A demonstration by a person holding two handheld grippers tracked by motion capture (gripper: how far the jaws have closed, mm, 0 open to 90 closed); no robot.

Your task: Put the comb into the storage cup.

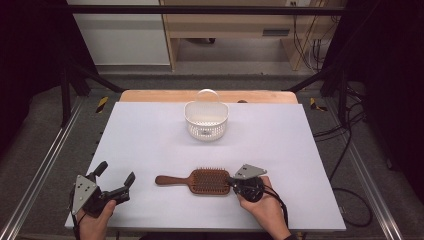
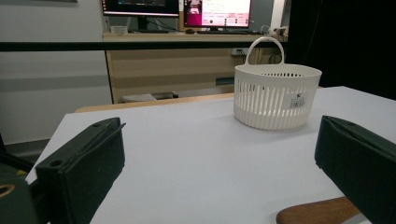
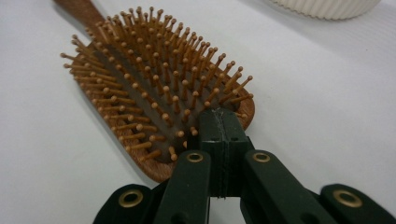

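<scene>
Hairbrush [image 1: 202, 181], 6 o'clock: my right gripper [image 1: 233, 183] pinched tight at its end for lifting; left gripper [image 1: 116, 178] wide, idle

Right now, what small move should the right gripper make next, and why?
Probably lift a little, to test the hold. The right gripper has its jaws pressed together at the end of the hairbrush, but whether they pinch the rim cannot be told. The brush lies flat on the table, bristles up, with the white basket standing farther back.

Wooden desk [image 2: 187, 70] (monitors [image 2: 177, 9], perhaps)
</scene>
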